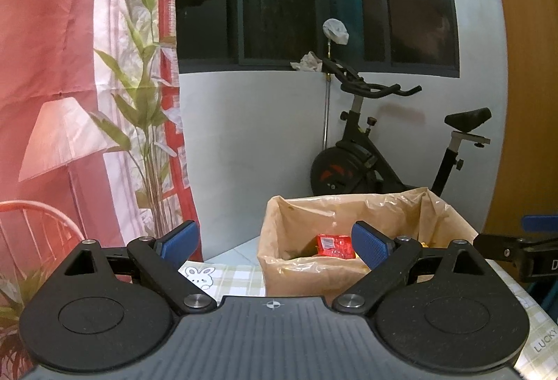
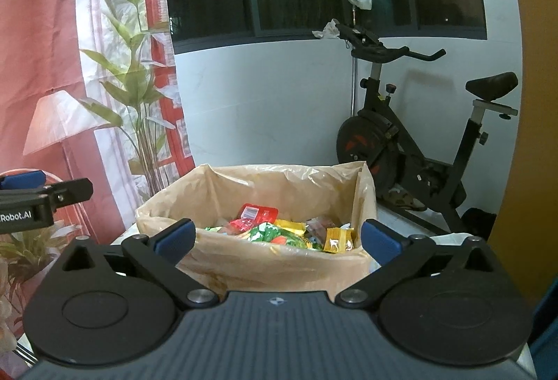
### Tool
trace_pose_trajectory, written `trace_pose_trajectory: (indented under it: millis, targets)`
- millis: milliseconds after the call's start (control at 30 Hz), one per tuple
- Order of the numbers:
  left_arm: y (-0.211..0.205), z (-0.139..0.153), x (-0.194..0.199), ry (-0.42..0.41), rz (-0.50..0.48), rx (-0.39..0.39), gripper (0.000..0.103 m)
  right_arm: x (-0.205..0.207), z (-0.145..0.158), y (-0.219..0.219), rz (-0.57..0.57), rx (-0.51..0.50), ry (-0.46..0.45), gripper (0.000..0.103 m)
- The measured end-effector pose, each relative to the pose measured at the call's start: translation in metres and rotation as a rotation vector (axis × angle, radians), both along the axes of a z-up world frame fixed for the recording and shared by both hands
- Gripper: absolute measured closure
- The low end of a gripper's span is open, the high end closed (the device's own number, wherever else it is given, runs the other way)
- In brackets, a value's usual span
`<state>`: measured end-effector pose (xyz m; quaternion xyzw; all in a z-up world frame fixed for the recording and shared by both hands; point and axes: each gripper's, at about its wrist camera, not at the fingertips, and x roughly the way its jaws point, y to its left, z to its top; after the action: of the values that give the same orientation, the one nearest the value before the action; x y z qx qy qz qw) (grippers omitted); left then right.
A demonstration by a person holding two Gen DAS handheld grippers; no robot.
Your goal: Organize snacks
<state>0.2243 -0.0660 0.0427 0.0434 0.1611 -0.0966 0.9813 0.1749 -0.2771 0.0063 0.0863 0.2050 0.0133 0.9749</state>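
Note:
A cardboard box lined with clear plastic [image 2: 265, 261] stands on the table ahead of both grippers. Inside lie several snack packets: a red one [image 2: 256, 214], a green one [image 2: 272, 233] and yellow ones [image 2: 336, 240]. In the left wrist view the same box [image 1: 296, 278] shows the red packet [image 1: 333, 245]. My right gripper [image 2: 277, 237] hovers before the box, jaws wide open, nothing between them. My left gripper [image 1: 275, 242] is also open and empty, to the left of the box's middle. Each gripper appears at the edge of the other's view.
A checked tablecloth with a rabbit print [image 1: 223, 278] covers the table. Behind the box stand a black exercise bike [image 2: 411, 142] and a white wall under a dark window. A red curtain with printed leaves [image 1: 87, 101] hangs at the left, a wooden panel [image 1: 530, 83] at the right.

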Motion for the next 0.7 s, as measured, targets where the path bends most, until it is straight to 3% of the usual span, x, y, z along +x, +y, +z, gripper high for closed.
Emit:
trace_pose_trajectory:
  millis: [700]
  targets:
    - [0.0051, -0.0027, -0.0048, 0.006, 0.012, -0.014, 0.007, -0.0053, 0.0017, 0.0020, -0.006, -0.027, -0.003, 0.000]
